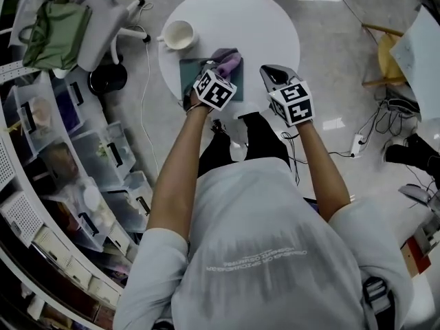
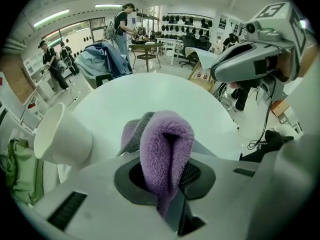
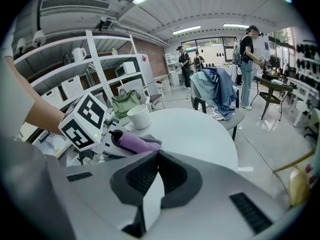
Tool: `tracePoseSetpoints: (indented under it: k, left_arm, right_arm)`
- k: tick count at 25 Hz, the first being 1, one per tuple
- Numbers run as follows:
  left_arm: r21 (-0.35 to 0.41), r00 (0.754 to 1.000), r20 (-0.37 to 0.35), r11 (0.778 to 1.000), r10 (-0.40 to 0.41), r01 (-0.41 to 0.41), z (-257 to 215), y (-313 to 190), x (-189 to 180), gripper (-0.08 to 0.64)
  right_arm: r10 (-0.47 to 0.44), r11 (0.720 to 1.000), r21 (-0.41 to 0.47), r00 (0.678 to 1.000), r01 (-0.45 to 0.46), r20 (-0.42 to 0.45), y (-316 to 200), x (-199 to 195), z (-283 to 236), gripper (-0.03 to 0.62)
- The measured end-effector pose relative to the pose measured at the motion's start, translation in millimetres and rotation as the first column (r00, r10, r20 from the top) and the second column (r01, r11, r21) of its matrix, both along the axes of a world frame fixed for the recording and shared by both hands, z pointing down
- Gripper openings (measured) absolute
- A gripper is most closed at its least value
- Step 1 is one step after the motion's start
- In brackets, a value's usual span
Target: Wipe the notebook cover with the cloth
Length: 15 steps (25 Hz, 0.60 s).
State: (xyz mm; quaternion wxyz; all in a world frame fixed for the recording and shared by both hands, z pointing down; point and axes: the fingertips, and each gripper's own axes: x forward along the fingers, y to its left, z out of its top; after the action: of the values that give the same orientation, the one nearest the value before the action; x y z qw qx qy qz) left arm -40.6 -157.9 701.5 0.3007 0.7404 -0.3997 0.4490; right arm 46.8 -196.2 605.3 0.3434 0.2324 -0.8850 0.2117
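A teal notebook (image 1: 187, 75) lies at the near left of the round white table (image 1: 261, 26). My left gripper (image 1: 218, 69) hovers over the notebook's right part, shut on a folded purple cloth (image 1: 231, 62). In the left gripper view the cloth (image 2: 165, 134) stands bunched between the jaws, and a grey strip of notebook (image 2: 206, 148) shows just beyond. My right gripper (image 1: 270, 74) hangs over the table's near edge, to the right of the notebook, jaws together with nothing in them (image 3: 157, 156). From there I see the cloth (image 3: 134, 142) beside the left gripper's marker cube.
A white cup (image 1: 179, 34) stands on the table just behind the notebook, on its left. A chair with a green bag (image 1: 60, 23) is at the far left, shelves with bins (image 1: 75, 170) run along the left, cables (image 1: 385, 119) lie on the floor at the right.
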Motion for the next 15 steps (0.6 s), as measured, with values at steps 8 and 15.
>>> tracePoseSetpoints:
  k: [8,15]
  left_arm:
    - [0.019,0.998,-0.032,0.998,0.057,-0.056,1,32,9,0.064]
    - [0.022,0.985,-0.041,0.986,0.165,-0.165,2,67,18,0.064]
  right_arm:
    - [0.118,0.992,0.044,0.993,-0.117,-0.012,24,15,-16,0.000]
    - [0.213,0.974,0.085,0.977,-0.211,-0.014,45,21,-30,0.000]
